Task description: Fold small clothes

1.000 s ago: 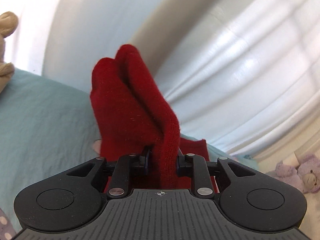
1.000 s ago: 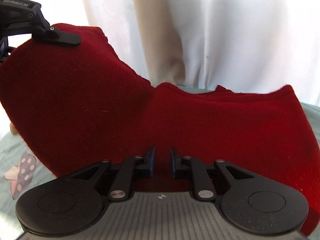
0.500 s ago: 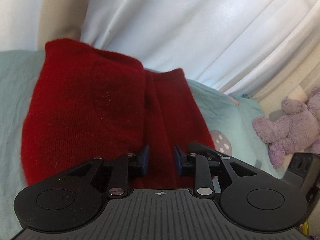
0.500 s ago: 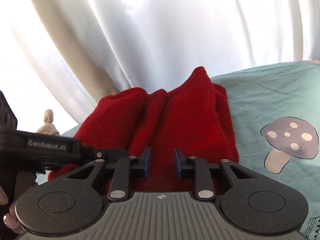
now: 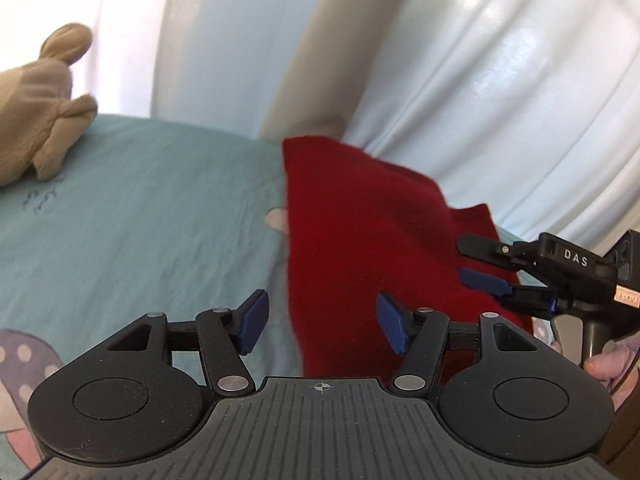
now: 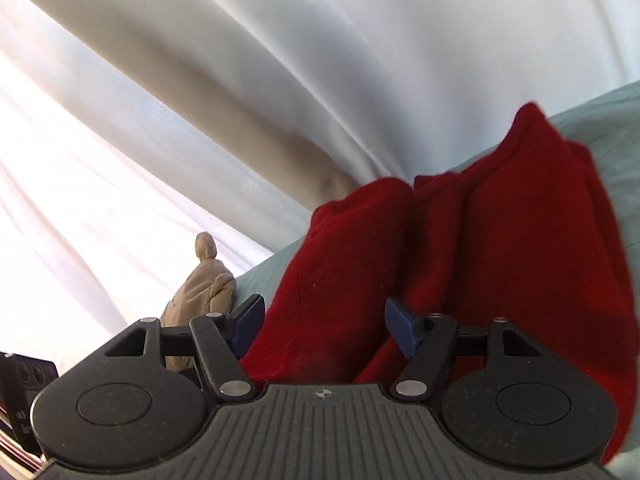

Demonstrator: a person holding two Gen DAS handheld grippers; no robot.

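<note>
The left gripper (image 5: 322, 322) has its jaws spread wide and grasping nothing, with the edge of the red garment (image 5: 360, 248) lying between its blue pads (image 5: 254, 320) on the teal sheet (image 5: 132, 220). The right gripper (image 6: 324, 326), jaws likewise released, hovers low over the bunched folds of the same garment. Farther off a beige plush toy (image 5: 38, 116) sits on the sheet, with a white curtain (image 5: 500, 80) behind.
</note>
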